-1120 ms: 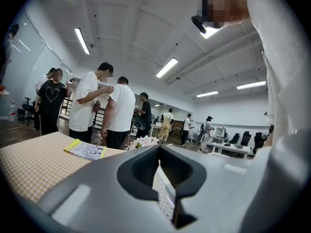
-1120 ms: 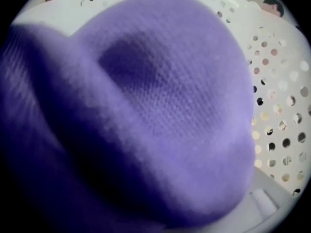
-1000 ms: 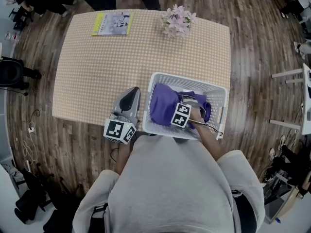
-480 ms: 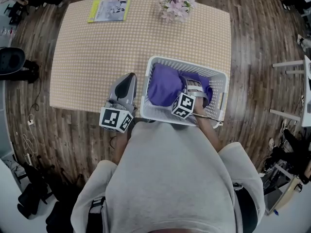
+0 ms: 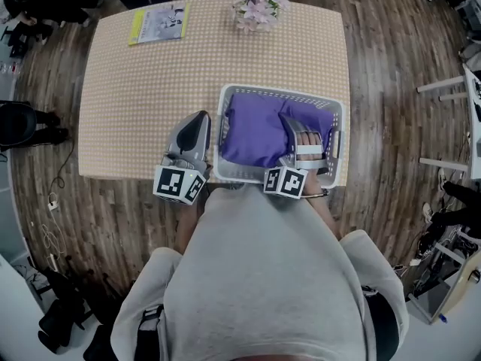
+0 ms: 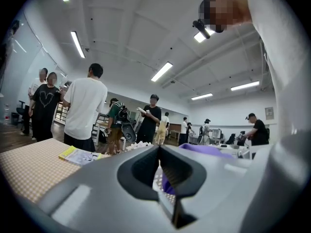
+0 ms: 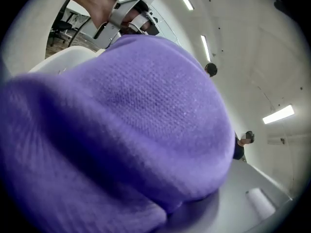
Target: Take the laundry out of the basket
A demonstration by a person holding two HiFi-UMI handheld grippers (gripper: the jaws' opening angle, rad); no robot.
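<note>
A white lattice basket (image 5: 225,145) stands on the checked table near its front edge, filled with purple laundry (image 5: 255,130). My right gripper (image 5: 291,123) reaches into the basket's right half and is shut on a thick fold of the purple laundry (image 7: 146,120), which bulges across almost the whole right gripper view and hides the fingertips. My left gripper (image 5: 197,122) rests on the table just left of the basket, pointing away from me. Its fingers (image 6: 146,166) meet at the tip with nothing between them, and the purple cloth (image 6: 204,149) shows beyond them.
A yellow-edged booklet (image 5: 159,22) lies at the table's far left and a bunch of pale flowers (image 5: 257,6) stands at the far middle. Bare checked tablecloth (image 5: 135,104) lies left of the basket. Several people (image 6: 85,106) stand beyond the far edge.
My right gripper has pushed further forward over the cloth and now lies flatter in the basket's right half. The left gripper has stayed where it was.
</note>
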